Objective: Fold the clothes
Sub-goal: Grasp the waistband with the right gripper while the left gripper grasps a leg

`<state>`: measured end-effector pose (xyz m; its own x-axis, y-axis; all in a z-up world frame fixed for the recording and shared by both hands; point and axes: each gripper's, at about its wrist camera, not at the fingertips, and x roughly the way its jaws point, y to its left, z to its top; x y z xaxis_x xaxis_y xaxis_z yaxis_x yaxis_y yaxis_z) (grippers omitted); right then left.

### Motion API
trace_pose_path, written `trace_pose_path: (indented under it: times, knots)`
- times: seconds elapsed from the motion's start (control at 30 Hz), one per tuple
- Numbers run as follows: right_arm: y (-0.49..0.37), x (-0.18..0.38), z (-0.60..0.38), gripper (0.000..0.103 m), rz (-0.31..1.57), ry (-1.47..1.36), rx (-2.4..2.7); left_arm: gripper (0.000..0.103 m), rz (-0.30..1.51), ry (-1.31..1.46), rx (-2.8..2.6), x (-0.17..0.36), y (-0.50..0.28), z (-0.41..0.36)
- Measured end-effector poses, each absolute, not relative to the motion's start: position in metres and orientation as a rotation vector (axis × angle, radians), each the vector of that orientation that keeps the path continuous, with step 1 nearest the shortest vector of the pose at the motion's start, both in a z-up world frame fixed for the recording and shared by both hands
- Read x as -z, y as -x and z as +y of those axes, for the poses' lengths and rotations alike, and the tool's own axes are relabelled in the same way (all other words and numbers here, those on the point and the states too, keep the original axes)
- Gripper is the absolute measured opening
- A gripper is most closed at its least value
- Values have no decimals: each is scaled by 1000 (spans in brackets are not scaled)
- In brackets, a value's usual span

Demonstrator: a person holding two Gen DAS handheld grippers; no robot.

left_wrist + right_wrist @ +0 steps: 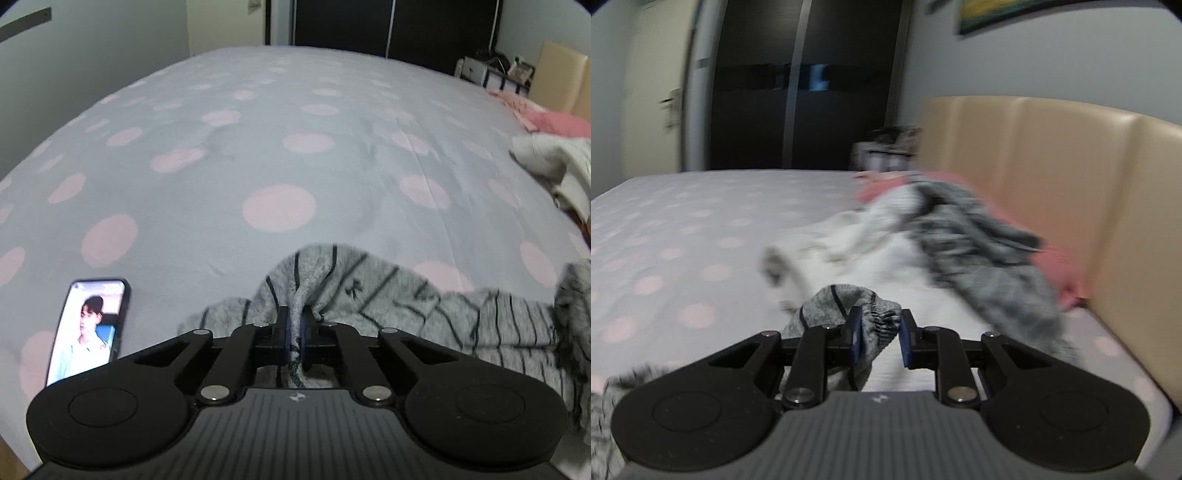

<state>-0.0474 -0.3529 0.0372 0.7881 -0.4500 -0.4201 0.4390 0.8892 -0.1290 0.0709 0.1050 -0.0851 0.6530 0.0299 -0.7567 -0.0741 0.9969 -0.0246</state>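
Left tool pinches the grey striped garment, stretched rightward.

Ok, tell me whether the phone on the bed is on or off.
On. The phone lies face up on the bedspread, its screen lit and showing a picture.

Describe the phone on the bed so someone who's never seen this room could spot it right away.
Start from the bed sheet, pale with big pink dots. At its near edge, left of the grey striped garment, lies the phone. It is the only hard, flat, dark-rimmed thing on the bed, with its screen lit up, while everything near it is cloth.
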Motion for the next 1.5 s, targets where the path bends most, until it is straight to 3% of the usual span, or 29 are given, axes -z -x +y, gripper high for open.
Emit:
trace_pose_path:
  times: [0.37, 0.5, 0.63, 0.87, 1.0, 1.17, 1.33, 1.4, 1.47, 1.5]
  knots:
    - [53, -86, -400, 22, 363, 86, 535, 2, 576, -28, -165, -43, -84, 141]
    - [48, -88, -410, 22, 389, 102, 552, 2, 570, -135, -212, -71, -102, 160]
    - [46, -70, -420, 22, 486, 42, 518, 2, 666, -176, -181, -58, -119, 171]
    - [40, -22, -415, 22, 696, 13, 428, 2, 854, -200, -144, 20, -146, 174]
    - [40, -3, -421, 22, 753, 13, 439, 3, 882, -201, -103, 33, -147, 174]
    - [39, 4, -433, 22, 748, -17, 480, 27, 805, -266, -98, 23, -142, 172]
    - [33, 6, -433, 22, 748, -11, 478, 29, 779, -317, -43, 13, -136, 166]
    - [32, 6, -434, 22, 746, -14, 476, 34, 774, -369, 15, 14, -128, 158]
    - [30, 7, -435, 22, 745, -19, 475, 47, 760, -433, 56, 18, -119, 148]
    - [29, 7, -435, 22, 744, -21, 474, 47, 754, -466, 75, 21, -115, 144]
